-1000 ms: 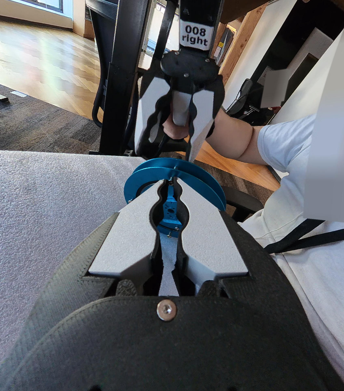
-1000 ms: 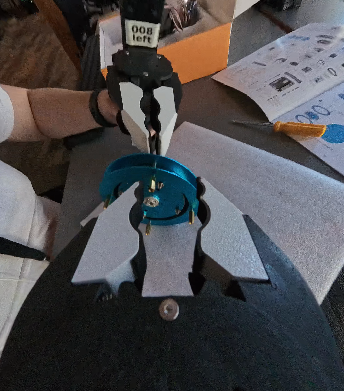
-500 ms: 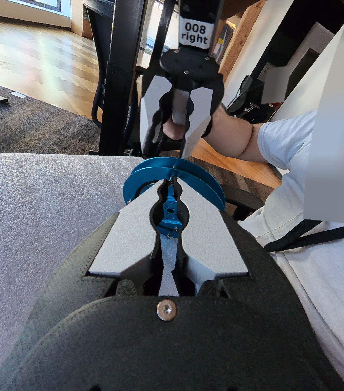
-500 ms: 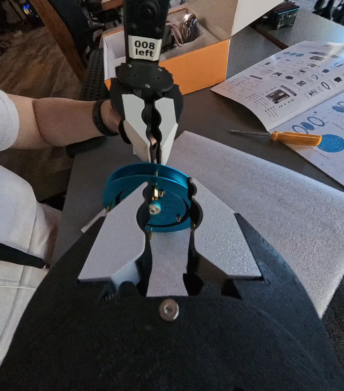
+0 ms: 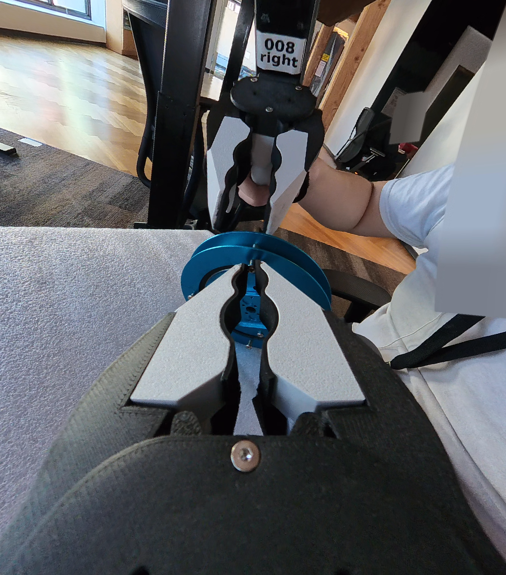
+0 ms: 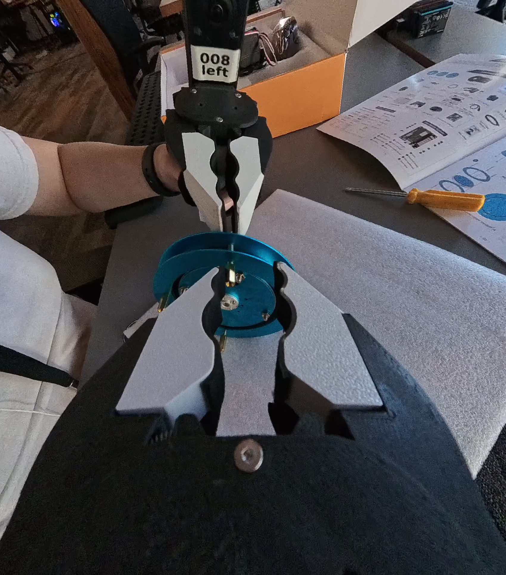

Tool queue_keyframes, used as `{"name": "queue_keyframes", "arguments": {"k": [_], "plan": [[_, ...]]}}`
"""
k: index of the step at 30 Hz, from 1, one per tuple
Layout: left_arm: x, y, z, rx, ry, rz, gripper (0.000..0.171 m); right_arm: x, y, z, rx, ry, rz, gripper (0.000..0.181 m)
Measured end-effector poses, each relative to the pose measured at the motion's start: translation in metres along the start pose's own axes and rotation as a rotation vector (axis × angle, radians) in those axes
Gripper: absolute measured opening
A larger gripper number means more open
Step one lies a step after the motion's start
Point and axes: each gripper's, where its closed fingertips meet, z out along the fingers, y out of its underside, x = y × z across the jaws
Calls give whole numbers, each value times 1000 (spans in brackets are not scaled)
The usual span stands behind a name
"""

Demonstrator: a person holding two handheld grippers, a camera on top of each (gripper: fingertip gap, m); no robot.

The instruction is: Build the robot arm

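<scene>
A blue metal wheel point(image 6: 245, 311) made of two discs joined by brass standoffs stands on edge on a grey foam sheet point(image 6: 400, 280). It also shows in the left wrist view point(image 5: 214, 264). My left gripper point(image 5: 252, 264) is shut on the wheel's upper rim, seen from the front in the right wrist view point(image 6: 230, 230). My right gripper point(image 6: 247, 267) is open, its two fingers standing either side of the wheel's hub face. In the left wrist view the right gripper point(image 5: 242, 227) hangs just behind the wheel with one fingertip at the top rim.
An open orange and white box point(image 6: 292, 84) with parts stands behind the foam. Printed sheets point(image 6: 447, 109) and an orange-handled screwdriver point(image 6: 444, 199) lie to the right. A person in a white shirt point(image 5: 432, 435) sits close on one side. A black desk leg point(image 5: 177, 109) stands beyond. Only a small space, under 4 cm, lies between the two pairs of fingers. The orange-handled screwdriver point(image 6: 444, 199) is about 25 centimetres from both grippers' fingertips.
My right gripper's jaws have narrowed a little around the wheel and it has lifted and tilted slightly. The left gripper has kept its hold and has not moved.
</scene>
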Motion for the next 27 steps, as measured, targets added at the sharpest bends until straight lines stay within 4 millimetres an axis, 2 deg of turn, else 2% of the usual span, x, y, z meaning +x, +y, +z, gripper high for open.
{"name": "queue_keyframes", "arguments": {"k": [7,13,14,16,20,23,25,27], "plan": [[0,0,0,-7,-7,19,4,4,0,0,36,-56,162,27],[0,0,1,-7,-10,22,4,3,-1,1,42,-68,175,23],[0,0,1,-6,-14,22,4,1,-1,0,43,-82,167,15],[0,0,1,-4,-12,16,4,-10,0,1,25,-112,77,4],[1,0,1,-3,-7,14,4,-13,5,1,-26,12,-236,6],[1,0,1,-5,-8,17,4,-13,8,4,-69,66,-317,4],[2,0,1,-8,-11,22,4,-14,7,4,-55,26,-226,4],[1,0,1,-11,-26,38,4,-12,8,5,-36,-70,12,4]]}}
